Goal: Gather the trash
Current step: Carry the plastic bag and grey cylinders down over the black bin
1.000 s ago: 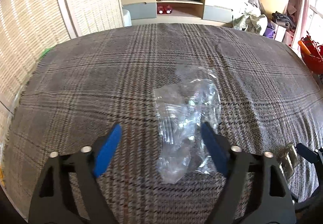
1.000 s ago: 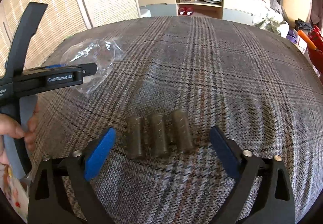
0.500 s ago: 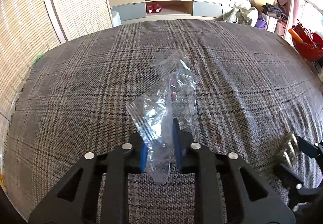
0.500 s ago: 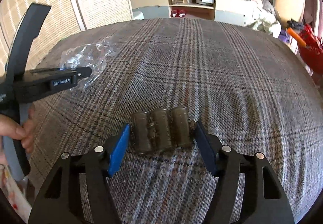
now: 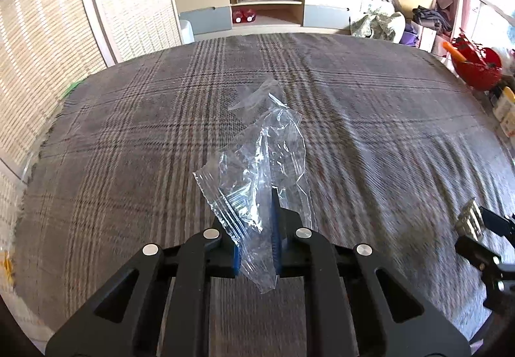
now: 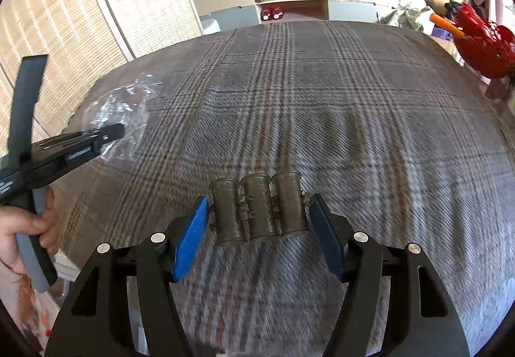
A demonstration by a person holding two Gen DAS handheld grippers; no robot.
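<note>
Plaid cloth (image 5: 370,138) spreads wide around left hand-held gripper (image 5: 257,228) pinching plastic bag (image 5: 257,170)

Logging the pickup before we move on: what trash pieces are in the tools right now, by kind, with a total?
Clear plastic bag, pinched in the left tool: 1
Brown three-cylinder piece, clamped between the right tool's pads: 1
Total: 2

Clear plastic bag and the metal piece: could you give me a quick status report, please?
Left gripper just closed, shut on clear plastic bag. Right gripper clamped on triple-cylinder metal piece. Plaid cloth ahead, nothing blocking.
</note>
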